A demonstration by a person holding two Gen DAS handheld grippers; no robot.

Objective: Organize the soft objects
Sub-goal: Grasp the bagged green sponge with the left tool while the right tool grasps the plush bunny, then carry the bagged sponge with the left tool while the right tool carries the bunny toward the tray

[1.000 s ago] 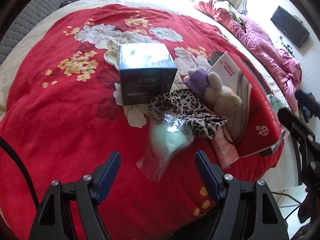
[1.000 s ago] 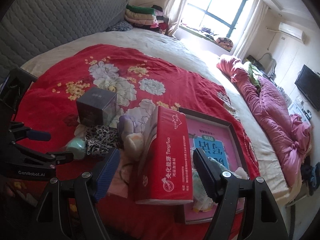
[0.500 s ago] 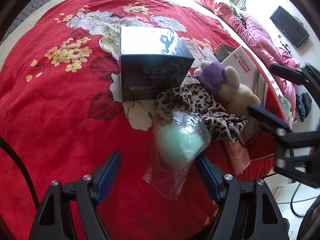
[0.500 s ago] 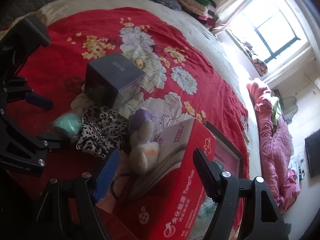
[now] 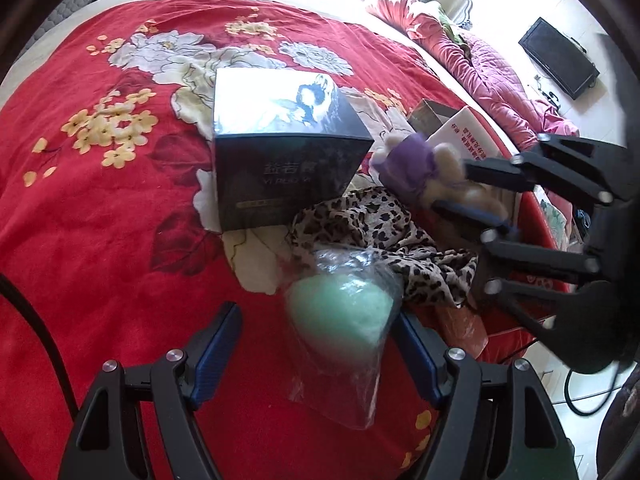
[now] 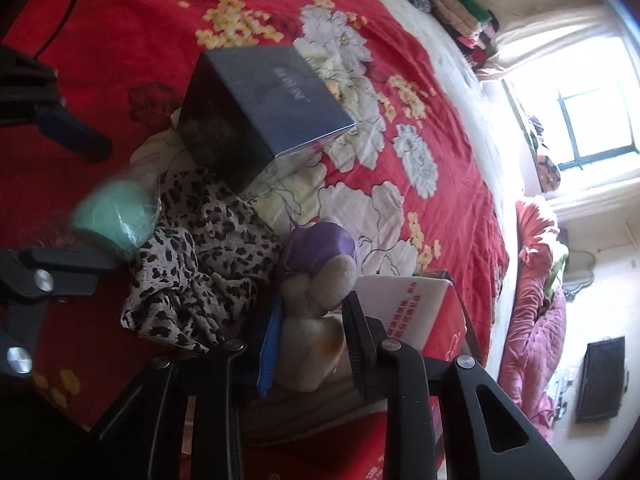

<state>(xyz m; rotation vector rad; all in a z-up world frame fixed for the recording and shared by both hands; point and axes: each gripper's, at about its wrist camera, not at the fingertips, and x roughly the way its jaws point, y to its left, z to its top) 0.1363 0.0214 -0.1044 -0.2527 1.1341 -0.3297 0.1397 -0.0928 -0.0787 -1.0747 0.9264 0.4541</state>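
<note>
A beige plush toy in a purple hood [image 6: 316, 276] lies against a red tissue box [image 6: 404, 312] on the bed. My right gripper [image 6: 314, 320] is closing, its pads pressed on the toy's body from both sides; in the left wrist view it [image 5: 456, 188] reaches in from the right onto the toy [image 5: 408, 164]. A green sponge in a clear plastic bag [image 5: 340, 316] lies between the fingers of my open left gripper [image 5: 316, 344], close to the right finger. A leopard-print cloth [image 5: 384, 232] is crumpled between sponge and toy.
A dark blue box [image 5: 288, 152] stands behind the cloth on the red floral blanket [image 5: 100, 200]. A pink packet [image 5: 464, 328] lies by the blanket's near edge. A pink quilt [image 5: 492, 64] is heaped at the far right, with a black screen [image 5: 560, 56] on the wall.
My right gripper rolled, came down over the plush toy and closed on it. My left gripper crept forward and down, so the bagged sponge now sits between its fingers.
</note>
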